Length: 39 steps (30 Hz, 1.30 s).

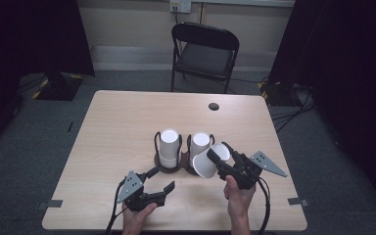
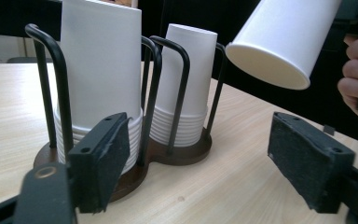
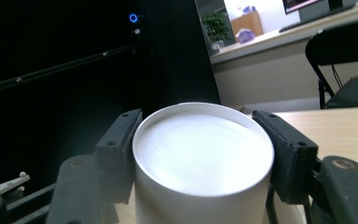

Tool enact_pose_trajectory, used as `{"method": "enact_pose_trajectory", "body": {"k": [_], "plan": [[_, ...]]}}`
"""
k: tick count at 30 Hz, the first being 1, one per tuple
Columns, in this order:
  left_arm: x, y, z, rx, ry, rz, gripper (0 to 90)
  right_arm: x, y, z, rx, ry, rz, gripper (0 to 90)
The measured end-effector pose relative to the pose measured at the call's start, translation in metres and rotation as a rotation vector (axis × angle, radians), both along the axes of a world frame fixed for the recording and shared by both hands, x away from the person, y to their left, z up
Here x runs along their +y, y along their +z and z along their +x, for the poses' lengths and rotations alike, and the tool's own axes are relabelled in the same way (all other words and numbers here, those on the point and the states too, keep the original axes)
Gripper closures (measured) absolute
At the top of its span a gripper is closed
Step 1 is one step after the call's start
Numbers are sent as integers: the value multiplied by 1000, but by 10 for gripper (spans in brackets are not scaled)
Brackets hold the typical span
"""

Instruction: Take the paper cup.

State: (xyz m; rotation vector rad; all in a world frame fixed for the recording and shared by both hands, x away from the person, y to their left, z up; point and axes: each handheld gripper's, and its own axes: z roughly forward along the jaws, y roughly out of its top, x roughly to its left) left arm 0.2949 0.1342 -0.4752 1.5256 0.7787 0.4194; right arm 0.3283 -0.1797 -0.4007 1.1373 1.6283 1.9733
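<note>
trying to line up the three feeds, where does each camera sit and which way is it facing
High view: above the person's side, facing forward and down on the table; both forearms, left gripper and right gripper show.
Left gripper view: rides on the left gripper, low over the table, facing the cup holder; its own open jaws and fingers of the other hand show.
Right gripper view: rides on the right gripper, facing along the held paper cup toward the chair; its own jaws show.
Shared: high and left gripper views both show the cup stacks and the held cup.

Matt white paper cups (image 2: 103, 60) are racked in a black wire holder (image 2: 168, 93), seemingly metal, on a pale wood-grain counter (image 2: 242, 177).
</note>
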Motion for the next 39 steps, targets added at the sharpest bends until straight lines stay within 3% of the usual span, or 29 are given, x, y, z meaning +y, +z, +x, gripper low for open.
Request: {"method": "enact_pose_trajectory", "body": {"k": [5,11,19,28,34,39], "plan": [[-3,-2,1,-4,-8,-3,242,3,-10,-3,31,32,47,356],[-7,-5,5,-45,-27,-2,296,4,-16,-4,61,91,112,357],[-13,-3,10,-97,-48,-58,327,8,-18,-8,90,166,203,358],[-24,-4,12,-168,-69,-60,492,22,-21,-11,118,219,229,358],[-29,-2,13,-218,-93,-99,587,29,-22,-10,153,260,251,358],[-32,3,12,-257,-92,-108,640,36,-23,-10,185,293,267,358]]}}
